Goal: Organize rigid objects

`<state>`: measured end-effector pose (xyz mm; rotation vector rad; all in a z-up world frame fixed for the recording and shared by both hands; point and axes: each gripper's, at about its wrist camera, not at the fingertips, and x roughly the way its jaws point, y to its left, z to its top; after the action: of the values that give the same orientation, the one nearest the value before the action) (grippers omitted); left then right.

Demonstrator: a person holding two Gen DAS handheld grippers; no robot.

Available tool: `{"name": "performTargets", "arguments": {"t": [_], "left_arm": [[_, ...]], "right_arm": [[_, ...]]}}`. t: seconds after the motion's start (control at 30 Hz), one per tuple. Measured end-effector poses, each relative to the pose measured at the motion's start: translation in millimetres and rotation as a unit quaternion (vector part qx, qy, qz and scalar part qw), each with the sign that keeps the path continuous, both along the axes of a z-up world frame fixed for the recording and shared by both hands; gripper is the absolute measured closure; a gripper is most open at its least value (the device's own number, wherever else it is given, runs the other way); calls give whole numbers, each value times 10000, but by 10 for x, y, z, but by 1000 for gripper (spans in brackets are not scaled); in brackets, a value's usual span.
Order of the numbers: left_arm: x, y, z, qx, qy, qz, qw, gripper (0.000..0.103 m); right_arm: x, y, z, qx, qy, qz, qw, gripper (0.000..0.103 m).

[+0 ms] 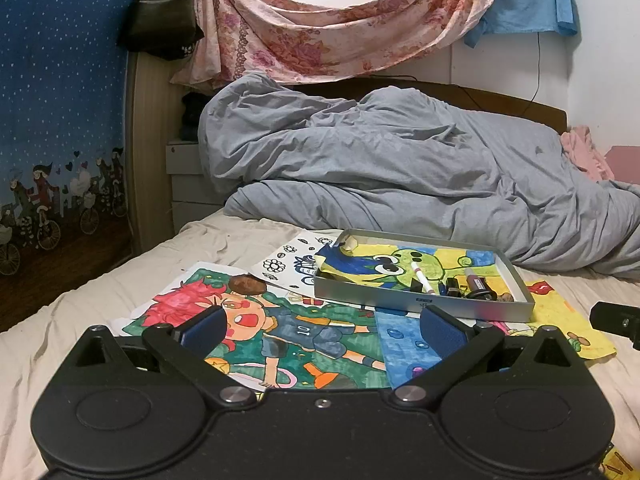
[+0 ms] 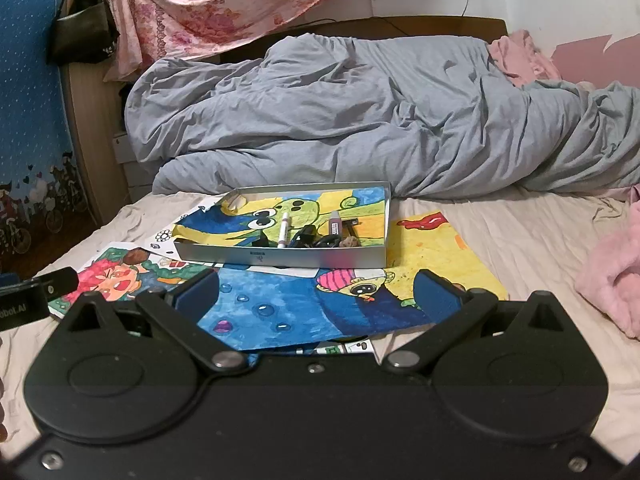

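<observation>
A shallow silver tin tray (image 1: 424, 305) (image 2: 280, 258) lies on coloured drawings on the bed. Inside it lie a white marker (image 1: 421, 278) (image 2: 285, 229), a purple tube (image 1: 472, 282) (image 2: 334, 224), black clips and other small items (image 2: 308, 236). A brown round object (image 1: 248, 283) (image 2: 137, 255) lies on the red-haired drawing, left of the tray. My left gripper (image 1: 322, 328) is open and empty, hovering low over the drawings in front of the tray. My right gripper (image 2: 316, 294) is open and empty, just in front of the tray.
Several coloured drawings (image 1: 280, 332) (image 2: 288, 304) cover the beige sheet. A crumpled grey duvet (image 1: 400, 160) (image 2: 380, 112) lies behind the tray. Pink fabric (image 2: 612, 280) is at right. A blue curtain (image 1: 60, 120) hangs at left.
</observation>
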<state>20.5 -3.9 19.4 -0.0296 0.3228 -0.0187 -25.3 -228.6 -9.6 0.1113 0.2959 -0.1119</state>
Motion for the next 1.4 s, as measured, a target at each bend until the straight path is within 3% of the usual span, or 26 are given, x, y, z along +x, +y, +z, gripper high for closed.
{"name": "performTargets", "arguments": {"t": [1.4], "left_arm": [[12, -41, -53, 67, 58, -74, 9999, 1]], "right_arm": [[-49, -5, -26, -76, 134, 81, 9998, 0]]}}
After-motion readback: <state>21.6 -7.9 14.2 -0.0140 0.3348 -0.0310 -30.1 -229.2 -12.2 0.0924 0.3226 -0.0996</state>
